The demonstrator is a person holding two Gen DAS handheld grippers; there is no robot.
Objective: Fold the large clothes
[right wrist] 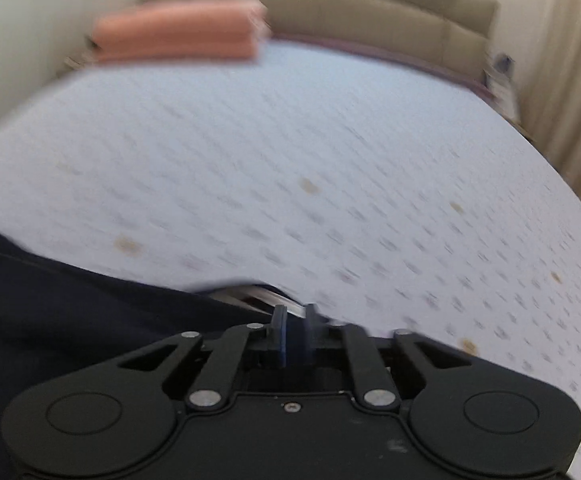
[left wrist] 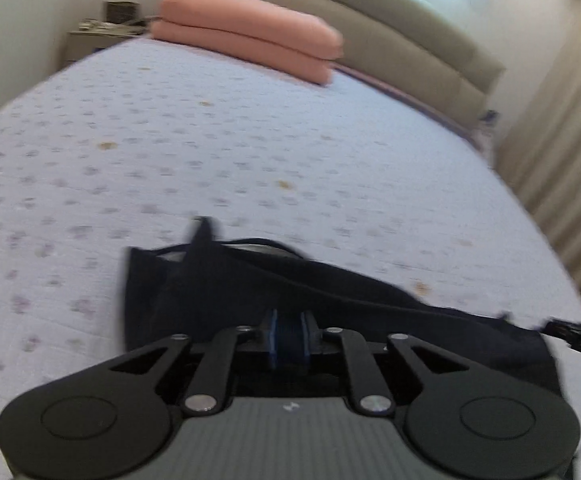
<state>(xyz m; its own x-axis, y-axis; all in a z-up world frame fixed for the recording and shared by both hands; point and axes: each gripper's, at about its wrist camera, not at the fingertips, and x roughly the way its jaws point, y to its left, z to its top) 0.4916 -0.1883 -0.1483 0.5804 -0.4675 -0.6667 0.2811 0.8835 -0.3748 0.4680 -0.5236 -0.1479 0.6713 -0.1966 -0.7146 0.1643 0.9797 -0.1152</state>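
Both hands are low over the bed (left wrist: 250, 140) now. The left gripper (left wrist: 289, 340) is pinched tight on the dark garment (left wrist: 230, 288), which lies bunched on the near part of the sheet. The right gripper (right wrist: 295, 328) is clamped on the same garment's other end (right wrist: 90, 300). The risk: thin bites of slack cloth could slip out, or uneven pulling could skew the fold line.
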